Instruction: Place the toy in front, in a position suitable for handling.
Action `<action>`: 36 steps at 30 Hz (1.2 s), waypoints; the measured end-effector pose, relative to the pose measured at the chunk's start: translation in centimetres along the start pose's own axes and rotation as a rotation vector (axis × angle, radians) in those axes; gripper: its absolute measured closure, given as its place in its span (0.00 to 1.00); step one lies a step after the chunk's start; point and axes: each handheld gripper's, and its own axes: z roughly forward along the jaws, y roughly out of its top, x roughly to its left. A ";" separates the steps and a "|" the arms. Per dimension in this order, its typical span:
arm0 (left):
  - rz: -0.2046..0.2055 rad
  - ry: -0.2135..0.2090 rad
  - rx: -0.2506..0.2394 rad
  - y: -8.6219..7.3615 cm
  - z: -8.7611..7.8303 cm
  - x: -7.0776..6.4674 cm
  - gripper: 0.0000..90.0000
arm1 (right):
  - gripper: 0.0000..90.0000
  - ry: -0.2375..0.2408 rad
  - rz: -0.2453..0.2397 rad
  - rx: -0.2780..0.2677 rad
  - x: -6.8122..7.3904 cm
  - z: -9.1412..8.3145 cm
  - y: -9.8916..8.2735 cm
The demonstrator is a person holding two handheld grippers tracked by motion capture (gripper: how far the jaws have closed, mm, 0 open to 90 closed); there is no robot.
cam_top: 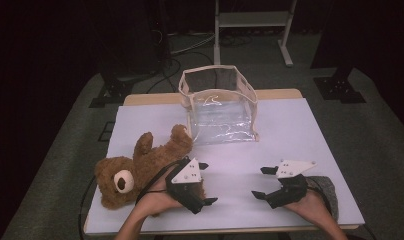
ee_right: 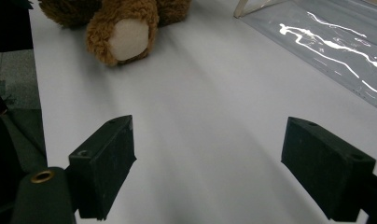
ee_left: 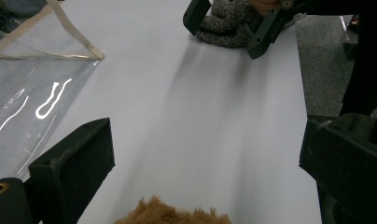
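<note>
The brown teddy bear [cam_top: 140, 167] lies on its back at the left side of the table [cam_top: 290, 130], one paw near the clear plastic bag [cam_top: 217, 105] that stands open behind it. The left gripper [cam_top: 206, 182] hangs just over the bear's tummy with its jaws wide apart and nothing in them. The right gripper [cam_top: 260, 182] is wide open too, with nothing in it, next to a grey woolly thing [cam_top: 326, 187] (maybe a hat).

The bear is soft, so a pinch might grab only fur and it could slip out. The bag is floppy, so a bump might tip it over or squash its mouth.
</note>
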 end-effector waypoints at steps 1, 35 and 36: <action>0.002 -0.001 0.002 0.0 0.0 0.0 0.02 | 0.18 0.000 0.000 0.000 0.0 0.0 0.0; 0.044 0.078 0.097 -2.4 -8.3 3.6 0.03 | 0.18 0.024 -0.001 0.002 0.5 0.4 0.7; 0.040 0.087 0.100 -2.6 -8.6 3.7 0.03 | 0.18 0.024 -0.004 0.009 0.6 0.4 0.7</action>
